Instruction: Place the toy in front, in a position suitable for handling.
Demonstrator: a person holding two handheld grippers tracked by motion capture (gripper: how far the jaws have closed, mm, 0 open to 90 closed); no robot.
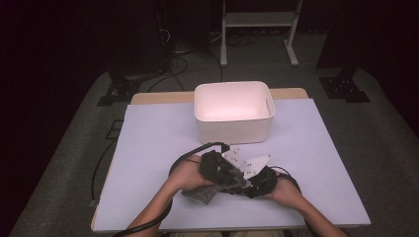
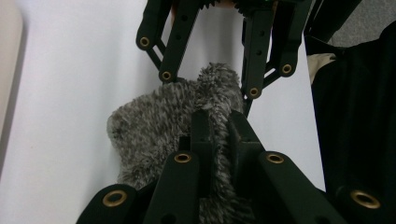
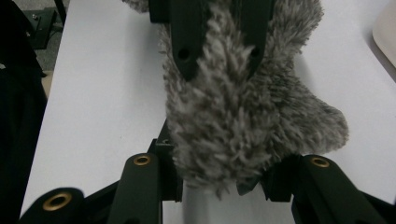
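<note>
**Two tongs, one fuzzy cloth, bin waiting behind**

Both hands are low over the near edge of the counter (image 1: 148, 133), and between them sits a grey fuzzy cloth (image 1: 201, 193), bunched up just off the surface. The left tongs (image 2: 218, 122) are clenched on it: from the left gripper view the two black jaws stand close together with a ridge of pile squeezed up between them. The right tongs (image 3: 217, 184) come in from the opposite side, and the right gripper view shows the cloth (image 3: 243, 121) swelling out between that pair's jaws, so they look to be gripping its other end.

Why a grip at each end? A floppy thing like this sags and folds from a single pinch; two holds keep it spread and under control, which suits straightening or folding it.

Farther back sits the white bin (image 1: 269, 106), open side up and near the middle of the counter, well apart from the cloth. It looks like the likely drop-off, placed straight ahead for an easy forward carry.
</note>
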